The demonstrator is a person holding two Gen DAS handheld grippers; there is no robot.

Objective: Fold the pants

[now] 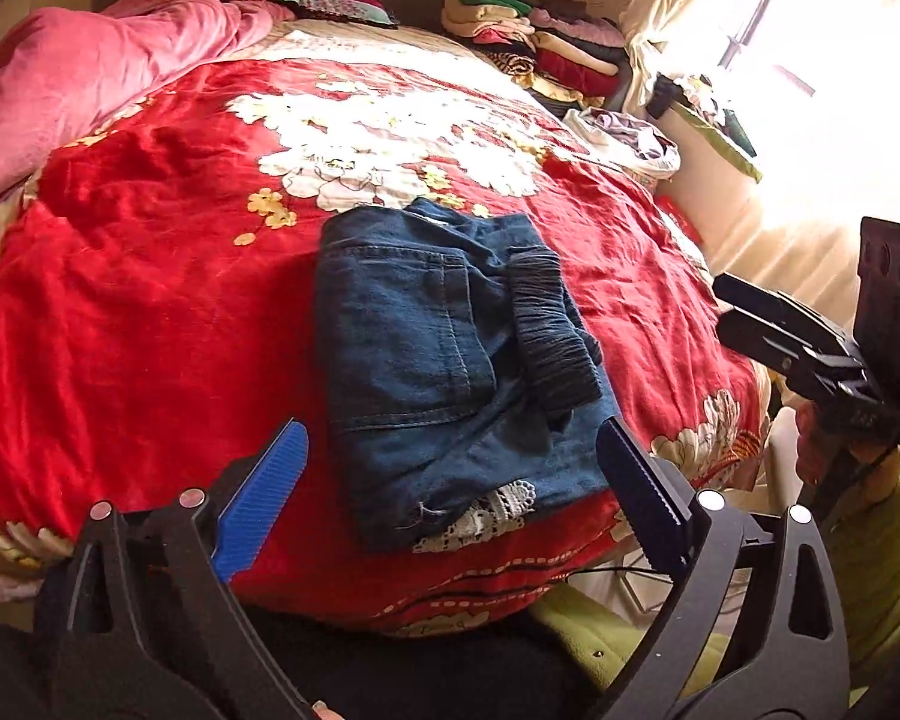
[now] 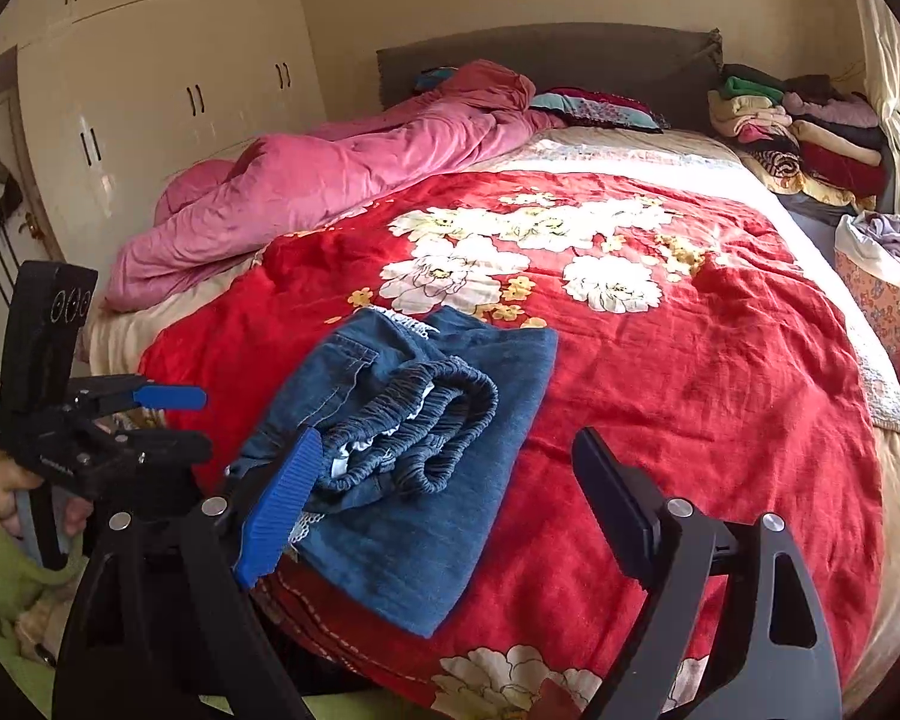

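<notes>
We hold both tools spread wide and empty, off the cloth. The pants (image 1: 450, 360) lie folded into a compact denim bundle on the red floral blanket (image 1: 150, 300) of the bed, near its front edge, with the elastic waistband (image 2: 414, 420) doubled on top.

Seen from the left tool (image 1: 456, 492), the bundle sits straight ahead and just beyond the fingertips, its near hem falling between the two pads; its long axis runs away from us, roughly in line with the way this tool points. Seen from the right tool (image 2: 444, 498), the bundle lies ahead and to the left, with the left pad just beside the waistband and the right pad out over bare blanket. We cannot tell whether that left pad brushes the cloth.

In our judgement the left tool is the better centred on the bundle, while the right covers only its right-hand side. The fold looks finished or nearly so; any last tidy would start from the near hem.
</notes>
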